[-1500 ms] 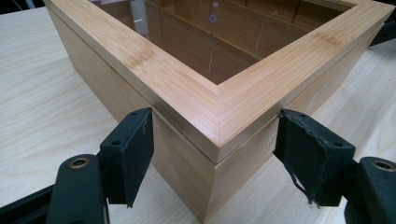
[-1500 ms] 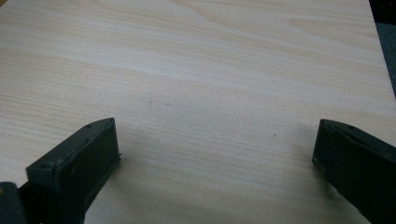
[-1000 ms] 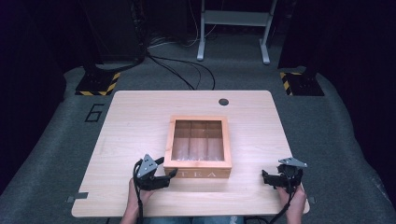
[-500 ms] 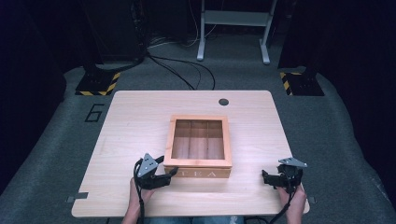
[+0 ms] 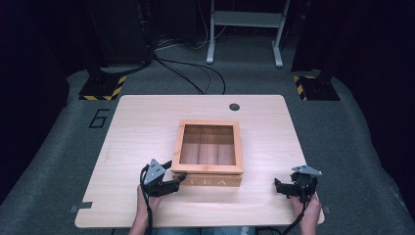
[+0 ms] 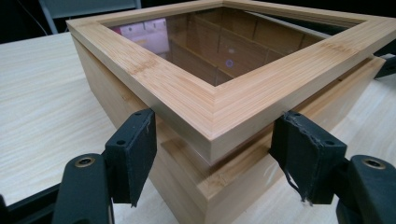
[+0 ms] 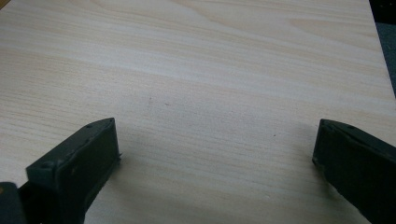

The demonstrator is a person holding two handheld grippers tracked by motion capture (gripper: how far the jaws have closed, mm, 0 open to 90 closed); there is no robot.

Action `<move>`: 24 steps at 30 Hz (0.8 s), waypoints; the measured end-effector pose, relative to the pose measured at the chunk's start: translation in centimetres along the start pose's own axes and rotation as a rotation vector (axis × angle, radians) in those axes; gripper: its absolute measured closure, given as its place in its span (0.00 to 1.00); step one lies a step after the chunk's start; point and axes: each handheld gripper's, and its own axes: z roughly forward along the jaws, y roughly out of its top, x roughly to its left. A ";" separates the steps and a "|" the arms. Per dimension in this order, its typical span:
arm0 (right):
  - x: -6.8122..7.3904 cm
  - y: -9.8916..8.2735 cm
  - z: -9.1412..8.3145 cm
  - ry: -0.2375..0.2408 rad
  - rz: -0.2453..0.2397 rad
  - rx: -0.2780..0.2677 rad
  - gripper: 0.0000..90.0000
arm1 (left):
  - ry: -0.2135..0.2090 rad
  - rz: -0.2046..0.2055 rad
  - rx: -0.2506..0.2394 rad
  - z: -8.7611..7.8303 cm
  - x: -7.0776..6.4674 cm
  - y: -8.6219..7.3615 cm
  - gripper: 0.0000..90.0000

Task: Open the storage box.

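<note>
A wooden tea box (image 5: pixel 209 161) with a glass-window lid (image 6: pixel 219 93) stands mid-table, with "TEA" on its front face. My left gripper (image 5: pixel 177 181) is at the box's front-left corner. In the left gripper view its jaws straddle the lid's corner, and the pads (image 6: pixel 135 149) touch the lid's two edges there. The lid sits slightly raised and offset over the box base (image 6: pixel 205 196). My right gripper (image 5: pixel 284 187) rests near the table's front right, apart from the box. It is open (image 7: pixel 215 154) over bare wood, with nothing between its jaws.
The light wooden table (image 5: pixel 142 127) has a small dark round hole (image 5: pixel 234 106) near its far edge. Beyond it on the grey floor are cables (image 5: pixel 191 73), a white stand (image 5: pixel 244 29) and hazard-striped bases (image 5: pixel 102 88). A person's hands hold both grippers at the front edge.
</note>
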 end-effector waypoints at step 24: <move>0.0 0.0 0.0 0.000 0.001 0.000 0.00 | 0.122 0.074 -0.080 0.5 -0.2 1.8 0.37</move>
